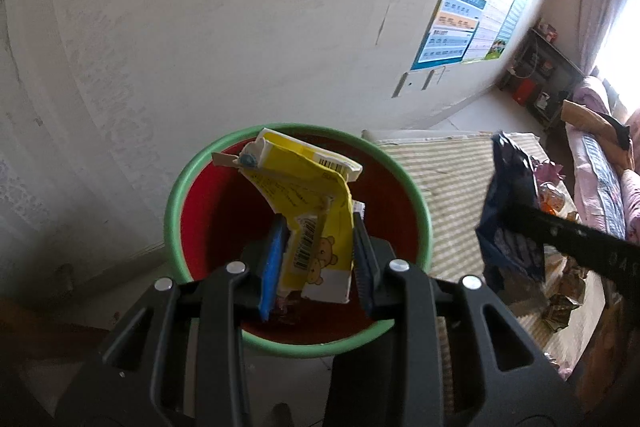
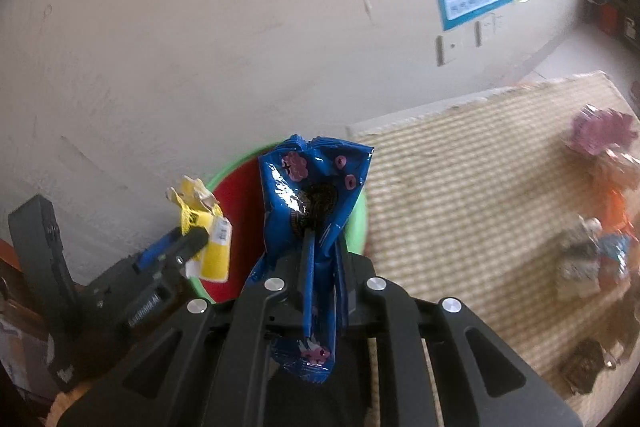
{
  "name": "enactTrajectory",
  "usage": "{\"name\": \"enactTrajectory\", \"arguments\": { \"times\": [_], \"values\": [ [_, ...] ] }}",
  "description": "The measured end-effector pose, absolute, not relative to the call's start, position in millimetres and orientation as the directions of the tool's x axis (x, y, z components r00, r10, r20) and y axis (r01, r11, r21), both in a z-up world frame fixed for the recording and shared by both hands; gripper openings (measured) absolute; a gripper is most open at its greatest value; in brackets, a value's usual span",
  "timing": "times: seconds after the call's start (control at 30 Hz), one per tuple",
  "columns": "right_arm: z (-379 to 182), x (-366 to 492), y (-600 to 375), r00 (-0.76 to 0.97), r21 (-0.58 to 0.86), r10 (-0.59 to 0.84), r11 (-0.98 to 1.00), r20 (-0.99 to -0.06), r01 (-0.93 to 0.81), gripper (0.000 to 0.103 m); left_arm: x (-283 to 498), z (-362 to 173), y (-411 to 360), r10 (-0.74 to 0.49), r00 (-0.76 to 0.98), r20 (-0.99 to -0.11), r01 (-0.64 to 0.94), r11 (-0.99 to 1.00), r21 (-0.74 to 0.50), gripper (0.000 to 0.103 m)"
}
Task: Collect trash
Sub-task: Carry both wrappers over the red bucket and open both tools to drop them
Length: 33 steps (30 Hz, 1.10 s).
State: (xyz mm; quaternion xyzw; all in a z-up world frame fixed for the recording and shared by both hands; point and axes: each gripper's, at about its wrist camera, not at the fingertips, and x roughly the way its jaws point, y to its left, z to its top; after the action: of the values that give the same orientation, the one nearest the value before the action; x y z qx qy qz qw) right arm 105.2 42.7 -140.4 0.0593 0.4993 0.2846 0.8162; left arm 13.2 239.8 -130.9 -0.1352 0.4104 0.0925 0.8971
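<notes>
**A:** Where do things stand with the bin [image 1: 298, 235]?

**B:** The left gripper [image 1: 320, 251] is clamped on a crumpled yellow carton [image 1: 308, 211], held right over the bin's red inside. The right gripper [image 2: 322, 267] is pinched nearly closed on a blue snack wrapper [image 2: 316, 203], which hangs at the bin's rim on the mat [image 2: 480, 187] side, not yet clearly over the opening.

**A:** How should the drop go?

**B:** I'd release the carton first, since it is already centred over the bin. Then bring the wrapper fully inside the green rim before letting go; a light foil bag may drift or catch on the edge.

**A:** Which way do they point?

**B:** The carton's long axis runs away from the gripper, its torn top toward the bin's far rim. The wrapper stands lengthwise too, its crimped end toward the bin.
</notes>
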Motion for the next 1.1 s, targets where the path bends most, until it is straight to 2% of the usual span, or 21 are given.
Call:
{"name": "enactTrajectory", "arguments": {
  "times": [0.83,0.93,1.0,1.07,1.1],
  "values": [
    [-142,118,88,0.320,0.382,0.544,0.809,-0.776,-0.448,0.011,18,-142,258,0.077,0.630,-0.773,-0.314,0.935,-0.163,0.031],
    [-141,118,87,0.325,0.386,0.549,0.807,-0.770,-0.446,0.021,18,-143,258,0.083,0.630,-0.772,-0.321,0.933,-0.161,0.035],
    [-139,118,85,0.331,0.394,0.554,0.807,-0.764,-0.440,0.040,18,-143,261,0.094,0.629,-0.772,-0.338,0.927,-0.162,0.038],
    [-137,119,85,0.336,0.400,0.559,0.805,-0.758,-0.438,0.041,18,-142,263,0.095,0.627,-0.773,-0.343,0.925,-0.165,0.039],
    [-135,119,85,0.337,0.400,0.559,0.805,-0.757,-0.438,0.041,18,-141,262,0.102,0.627,-0.772,-0.345,0.925,-0.158,0.044]
  ]
}}
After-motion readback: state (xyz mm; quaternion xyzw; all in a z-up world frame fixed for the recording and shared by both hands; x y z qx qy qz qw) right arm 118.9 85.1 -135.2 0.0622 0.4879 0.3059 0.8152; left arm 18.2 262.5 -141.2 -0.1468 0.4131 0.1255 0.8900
